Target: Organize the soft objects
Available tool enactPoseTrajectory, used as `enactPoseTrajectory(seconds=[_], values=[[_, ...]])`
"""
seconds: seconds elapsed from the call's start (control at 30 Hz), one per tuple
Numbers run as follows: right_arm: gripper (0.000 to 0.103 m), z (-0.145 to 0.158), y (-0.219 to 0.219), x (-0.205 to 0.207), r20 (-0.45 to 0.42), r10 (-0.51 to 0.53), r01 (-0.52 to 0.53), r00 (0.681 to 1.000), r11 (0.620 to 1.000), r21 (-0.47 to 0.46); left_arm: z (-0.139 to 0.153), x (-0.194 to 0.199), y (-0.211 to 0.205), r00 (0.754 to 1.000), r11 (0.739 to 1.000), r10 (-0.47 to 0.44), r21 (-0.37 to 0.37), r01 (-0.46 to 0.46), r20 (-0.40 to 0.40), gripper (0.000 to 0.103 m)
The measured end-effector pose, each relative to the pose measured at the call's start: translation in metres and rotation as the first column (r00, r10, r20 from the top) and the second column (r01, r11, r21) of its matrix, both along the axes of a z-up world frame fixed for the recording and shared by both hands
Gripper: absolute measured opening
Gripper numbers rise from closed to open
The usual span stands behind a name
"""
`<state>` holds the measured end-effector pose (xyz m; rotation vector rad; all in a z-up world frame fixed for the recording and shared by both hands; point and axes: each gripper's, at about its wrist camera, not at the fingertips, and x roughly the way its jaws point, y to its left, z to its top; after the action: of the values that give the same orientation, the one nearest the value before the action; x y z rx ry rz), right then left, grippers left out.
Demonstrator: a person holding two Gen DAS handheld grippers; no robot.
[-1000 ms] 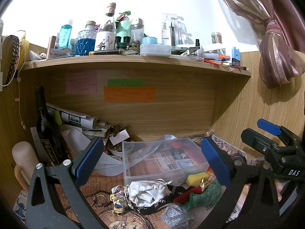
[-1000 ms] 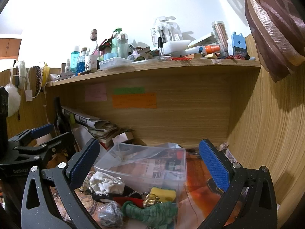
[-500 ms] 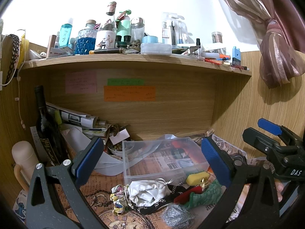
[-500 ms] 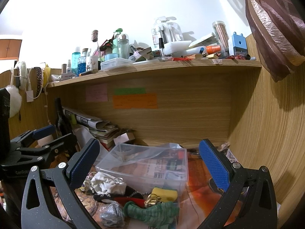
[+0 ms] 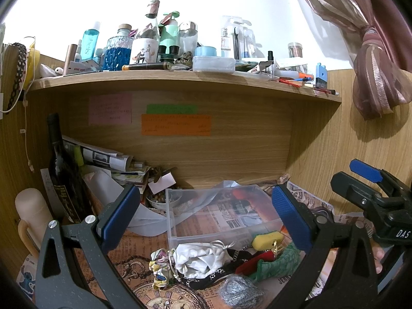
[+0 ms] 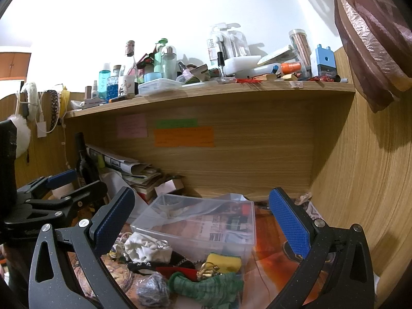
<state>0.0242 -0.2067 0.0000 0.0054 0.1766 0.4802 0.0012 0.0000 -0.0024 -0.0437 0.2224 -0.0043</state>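
A heap of soft things is piled on the desk just in front of a clear box (image 5: 221, 216): a white cloth (image 5: 198, 256), a yellow sponge (image 5: 266, 239), a green cloth (image 6: 208, 287) and a grey scrubber (image 5: 238, 292). The left gripper (image 5: 206, 216) and right gripper (image 6: 200, 224) are held above the heap, jaws spread wide with nothing between them. A dark bottle (image 5: 61, 170) is seen at the desk's left edge, beneath a cluttered shelf (image 5: 180, 79).

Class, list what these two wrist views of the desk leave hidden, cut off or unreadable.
1. Writing on the orange note: too small, both views.
2. Silver scrubber: bottom edge cuts it, left view.
3. Green cloth: lower part cut off, right view.
4. Black strap: mostly under the white pouch, left view.
5. Small bowl: the clear box hides part.
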Motion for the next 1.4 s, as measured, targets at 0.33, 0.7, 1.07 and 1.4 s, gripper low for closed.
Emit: enactPoseTrajectory(seconds=[0.33, 0.7, 1.07, 1.4], values=[[0.103, 0.0, -0.001, 0.0, -0.001, 0.001, -0.001, 1.0, 1.0, 0.001, 0.0, 0.0, 0.0, 1.0, 1.0, 0.001, 0.0, -0.001, 0.0, 0.103], [0.103, -0.001, 0.004, 0.0, -0.008, 0.006, -0.006, 1.0, 1.0, 0.001, 0.0, 0.0, 0.001, 1.0, 1.0, 0.0, -0.002, 0.0, 0.001, 0.103], [0.103, -0.016, 0.005, 0.011, -0.061, 0.02, -0.021, 0.998, 1.0, -0.02, -0.015, 0.009, 0.005, 0.998, 1.0, -0.011, -0.012, 0.011, -0.057, 0.103], [0.092, -0.058, 0.001, 0.033, -0.211, 0.018, -0.036, 0.977, 0.996, -0.083, -0.056, 0.025, 0.021, 0.976, 0.999, -0.004, -0.033, -0.003, -0.22, 0.086]])
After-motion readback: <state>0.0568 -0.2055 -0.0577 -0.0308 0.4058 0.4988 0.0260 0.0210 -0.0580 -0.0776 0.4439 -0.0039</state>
